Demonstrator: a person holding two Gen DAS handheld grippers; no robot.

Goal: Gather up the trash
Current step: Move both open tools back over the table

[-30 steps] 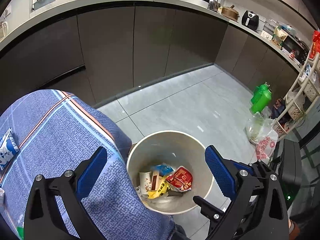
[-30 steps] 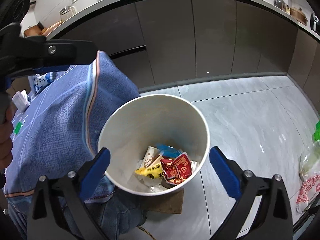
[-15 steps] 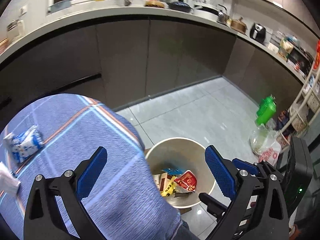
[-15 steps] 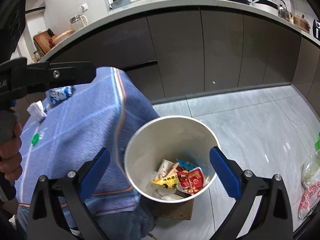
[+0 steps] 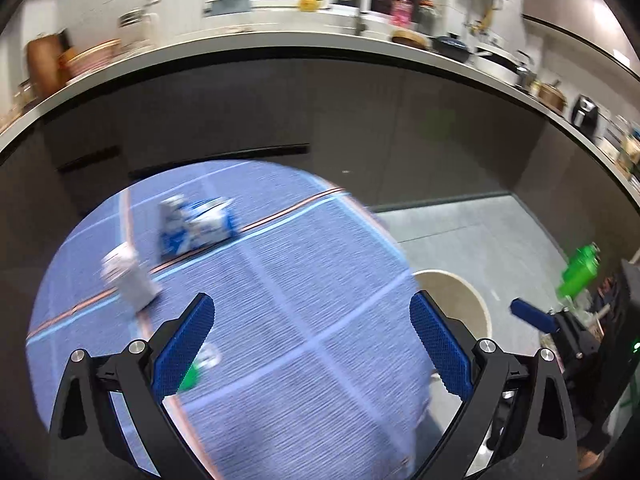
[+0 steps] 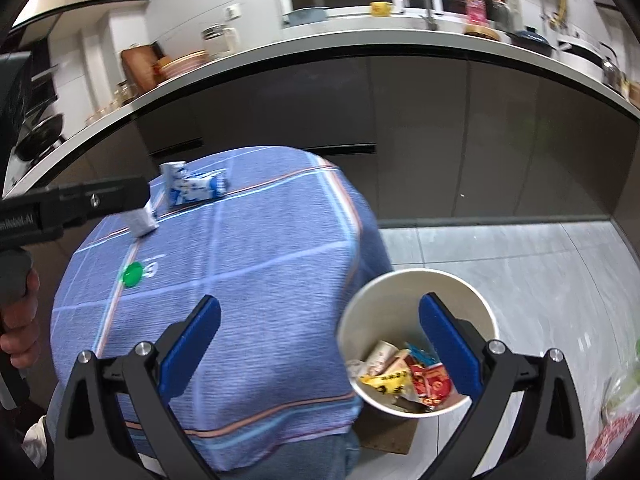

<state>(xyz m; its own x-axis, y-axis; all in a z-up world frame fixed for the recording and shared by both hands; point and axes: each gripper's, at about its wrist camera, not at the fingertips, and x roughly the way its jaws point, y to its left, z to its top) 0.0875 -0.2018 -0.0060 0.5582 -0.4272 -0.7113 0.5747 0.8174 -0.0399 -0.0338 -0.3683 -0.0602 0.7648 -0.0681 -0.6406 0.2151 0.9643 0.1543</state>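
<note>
A blue-and-white packet [image 5: 196, 224] [image 6: 192, 188], a crumpled white wrapper [image 5: 128, 276] [image 6: 144, 220] and a green cap [image 6: 132, 274] lie on the blue checked tablecloth [image 6: 260, 260]. My left gripper [image 5: 310, 304] hovers open over the cloth, short of the wrapper, with nothing between its pads. The white bin [image 6: 400, 276] stands on the floor by the table's right side and holds several wrappers [image 6: 404, 372]. My right gripper [image 6: 320, 304] is open and empty above the table's edge and the bin. The left wrist view is motion-blurred.
Dark cabinets [image 6: 420, 128] under a white counter [image 6: 360, 44] crowded with kitchenware run behind the table. A green bottle [image 5: 578, 268] and a plastic bag [image 6: 616, 420] sit on the grey tiled floor at right. Cardboard [image 6: 388, 436] lies under the bin.
Both grippers swung left and up from over the bin toward the table. The packet, wrapper and cap came into view. Both stayed open.
</note>
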